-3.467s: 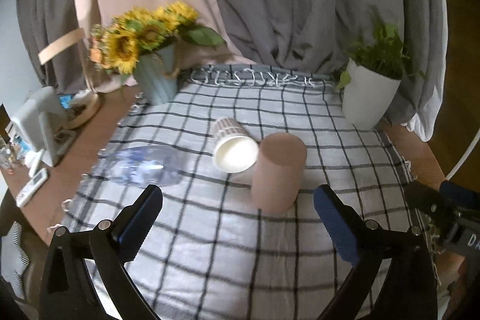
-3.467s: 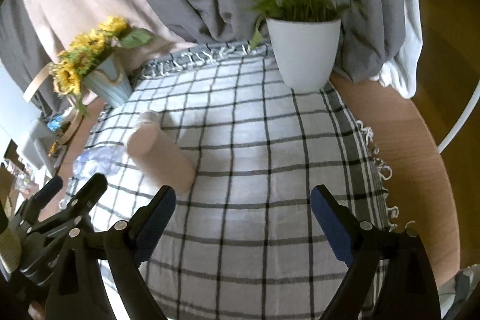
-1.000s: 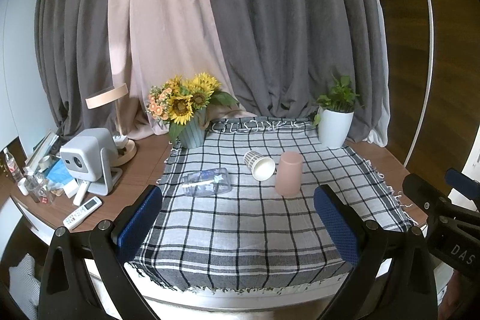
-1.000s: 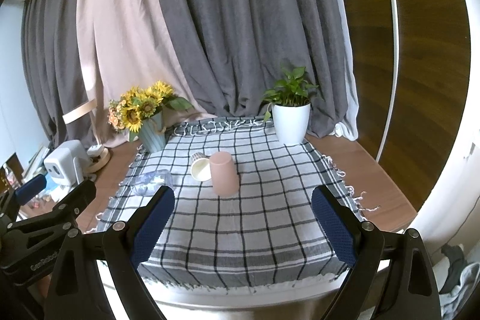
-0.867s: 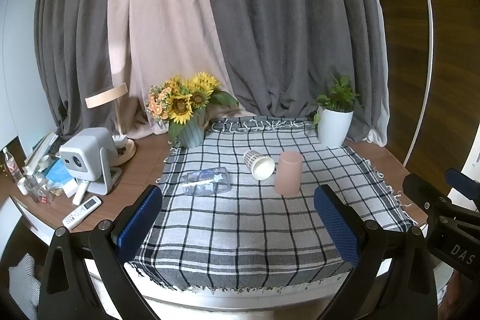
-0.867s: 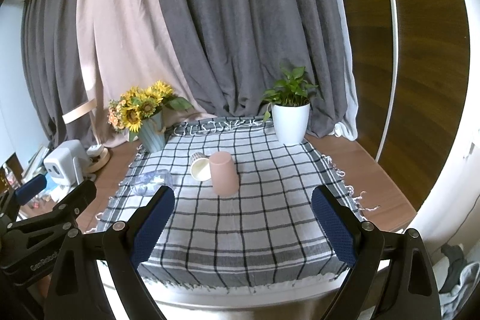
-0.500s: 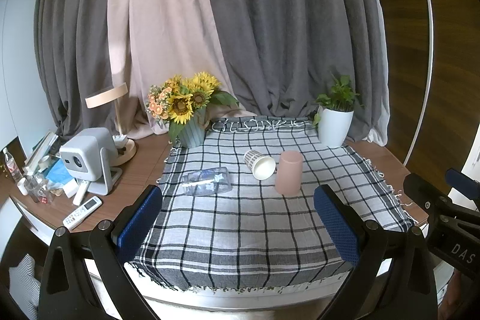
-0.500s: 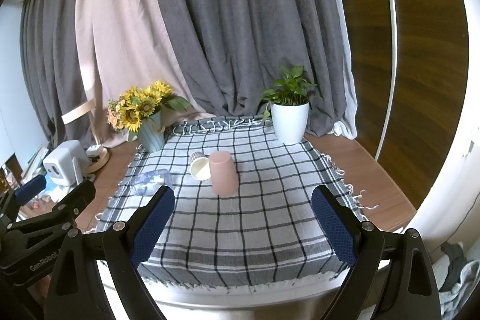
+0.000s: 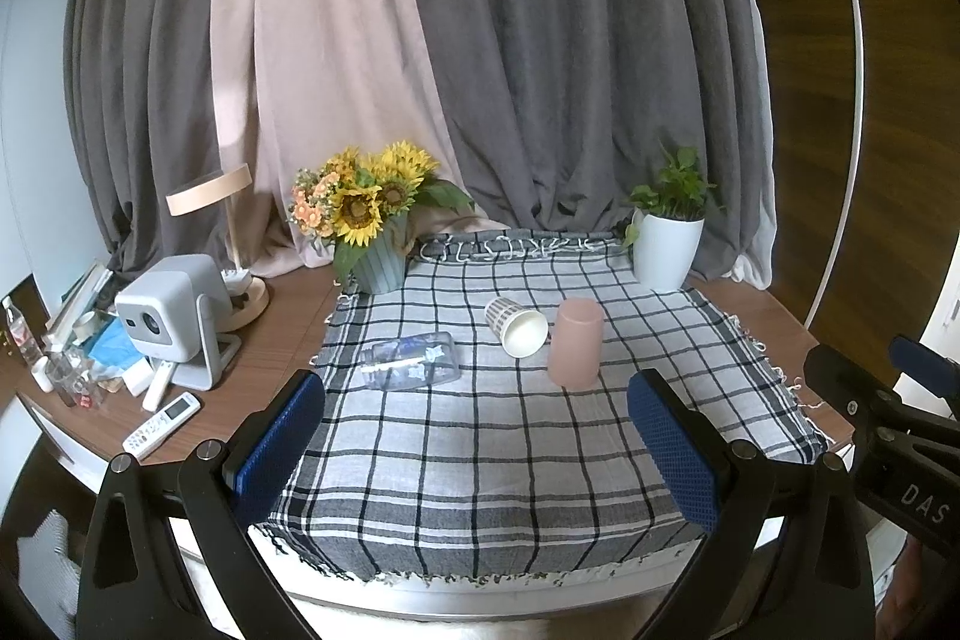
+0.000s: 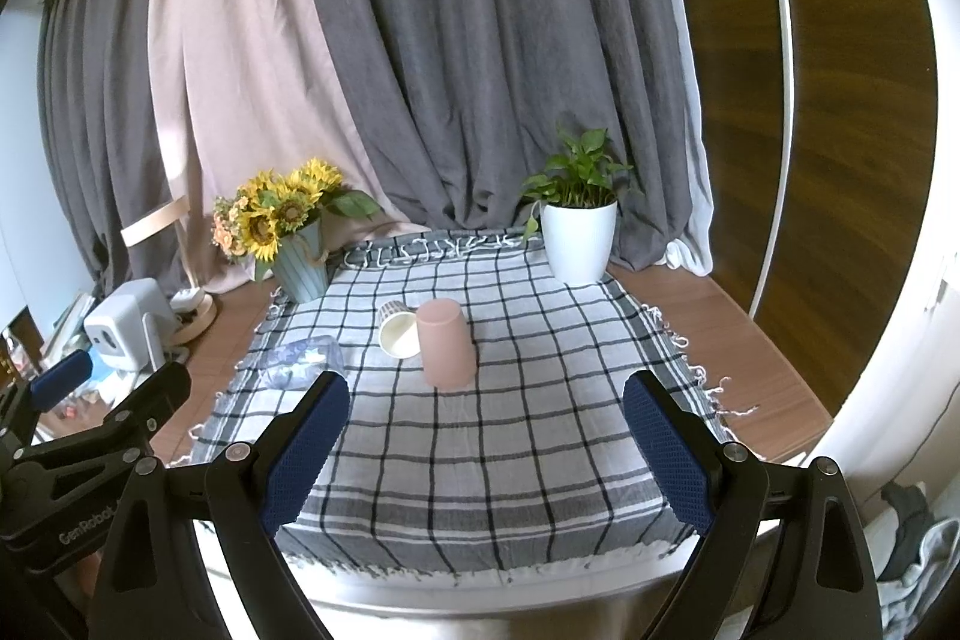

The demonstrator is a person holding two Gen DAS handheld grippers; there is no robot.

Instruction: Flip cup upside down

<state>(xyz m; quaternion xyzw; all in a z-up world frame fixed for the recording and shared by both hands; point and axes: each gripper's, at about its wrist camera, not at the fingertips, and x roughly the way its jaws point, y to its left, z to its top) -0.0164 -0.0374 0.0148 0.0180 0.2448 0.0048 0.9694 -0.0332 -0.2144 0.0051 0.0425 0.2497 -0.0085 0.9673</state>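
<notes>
Left wrist view: left gripper at 6 o'clock, blue pads spread wide, nothing between them, held back off the table's near edge. Right gripper the same in its own view, jaws apart and empty; its black frame also shows at 3 o'clock of the left view.

Checked cloth covers the tabletop. Mid-cloth, pink cup stands mouth down, base up, just right of centre. Touching or just beside it at its 10 o'clock, a striped paper cup lies on its side, mouth toward the camera. Clear plastic bottle lies flat at 9 o'clock of the cups.

Far edge: sunflower vase at 11 o'clock, white potted plant at 1 o'clock. Grey projector off the cloth at 9 o'clock.
</notes>
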